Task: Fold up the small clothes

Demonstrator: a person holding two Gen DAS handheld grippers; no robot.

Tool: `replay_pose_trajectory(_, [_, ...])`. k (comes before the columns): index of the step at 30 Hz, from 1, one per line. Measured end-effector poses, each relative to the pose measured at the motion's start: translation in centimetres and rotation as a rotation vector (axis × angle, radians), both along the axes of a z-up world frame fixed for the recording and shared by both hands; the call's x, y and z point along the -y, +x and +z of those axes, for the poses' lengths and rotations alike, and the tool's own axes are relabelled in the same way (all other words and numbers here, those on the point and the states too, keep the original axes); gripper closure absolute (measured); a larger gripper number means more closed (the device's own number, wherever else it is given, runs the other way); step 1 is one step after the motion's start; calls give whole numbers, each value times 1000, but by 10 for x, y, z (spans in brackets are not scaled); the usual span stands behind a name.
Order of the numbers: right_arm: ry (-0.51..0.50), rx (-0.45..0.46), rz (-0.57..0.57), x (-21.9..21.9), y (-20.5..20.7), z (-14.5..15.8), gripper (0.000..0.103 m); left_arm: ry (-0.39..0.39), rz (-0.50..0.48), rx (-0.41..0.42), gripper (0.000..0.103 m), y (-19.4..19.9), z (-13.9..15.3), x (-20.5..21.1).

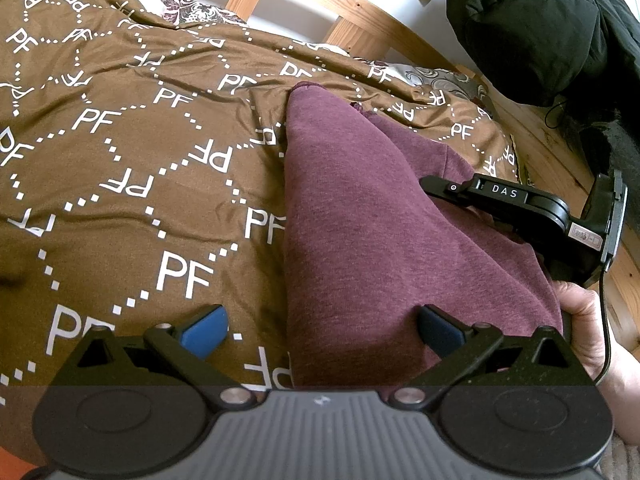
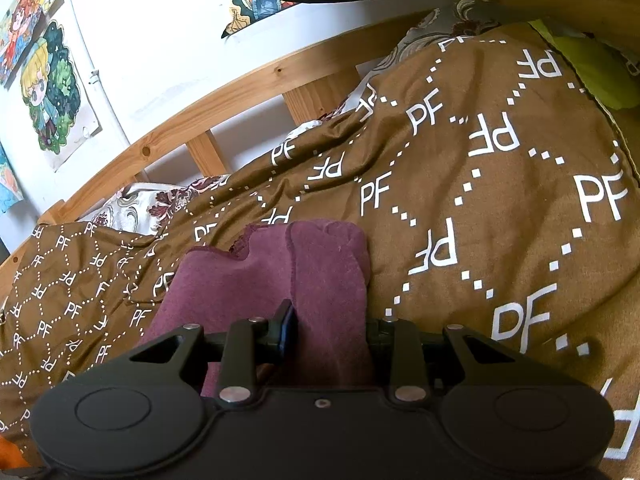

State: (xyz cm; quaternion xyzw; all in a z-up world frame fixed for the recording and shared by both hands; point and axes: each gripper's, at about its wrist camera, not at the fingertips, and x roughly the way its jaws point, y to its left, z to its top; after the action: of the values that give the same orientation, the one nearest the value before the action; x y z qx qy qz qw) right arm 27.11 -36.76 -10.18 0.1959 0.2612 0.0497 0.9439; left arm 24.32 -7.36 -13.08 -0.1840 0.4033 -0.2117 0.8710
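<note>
We are working a maroon knit garment (image 1: 360,216) lying on the brown PF-printed bedspread (image 1: 120,160), long axis running away from us. Our right gripper (image 2: 330,332) is pinching its near edge — our left gripper (image 1: 320,332), fingers spread, is straddling the garment's left border.

One maroon garment (image 1: 384,216) is lying at the frame's centre, on one brown bedspread (image 1: 120,160). Two tongs are showing: the left tongs (image 1: 320,334) at the bottom edge, the right tongs (image 1: 520,204) at the right. One black jacket (image 1: 532,20) is hanging upper right. In the right wrist view, four drawings are showing fully or partly along the upper left, one (image 2: 52,88) in full.
</note>
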Motion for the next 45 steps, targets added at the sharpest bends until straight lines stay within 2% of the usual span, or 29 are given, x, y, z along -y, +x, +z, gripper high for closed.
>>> replay_pose_trajectory(7, [5, -1, -3, 0, 0, 0, 71, -22, -22, -11, 2, 0, 0, -1])
replay_pose_trajectory(9, [7, 0, -4, 0, -1, 0, 71, -32, -38, -8, 7, -1, 2, 0])
replay_pose_trajectory(11, [8, 5, 0, -1, -2, 2, 72, -50, -62, -3, 21, -2, 3, 2])
replay_pose_trajectory(12, [9, 8, 3, -1, -2, 3, 74, -66, -74, -8, 24, -2, 3, 2])
replay_pose_trajectory(15, [19, 19, 9, -1, -4, 7, 77, -64, -69, -7, 30, -5, 5, 3])
replay_pose_trajectory(17, [24, 27, 7, -2, -4, 10, 78, -59, -55, -3, 42, -7, 7, 3])
replay_pose_trajectory(20, [7, 47, 8, -7, -7, 16, 81, -57, -43, 10, 54, -10, 13, 1])
replay_pose_trajectory(23, [2, 91, 39, -14, -16, 26, 83, -53, -39, 27, 59, -13, 21, 0])
replay_pose_trajectory(27, [-24, 159, 62, -29, -35, 44, 84, -9, -42, 82, 60, -19, 34, 1])
replay_pose_trajectory(31, [-18, 235, 65, -41, -46, 66, 84, 31, -15, 171, 60, -23, 54, -4])
replay_pose_trajectory(36, [19, 295, 80, -62, -23, 90, 84, 85, 78, 247, 60, -15, 78, -32])
replay_pose_trajectory(41, [80, 273, 141, -91, 26, 92, 84, 145, 168, 245, 59, 2, 85, -66])
replay_pose_trajectory(45, [61, 204, 163, -107, 60, 75, 84, 136, 201, 185, 58, 16, 75, -77])
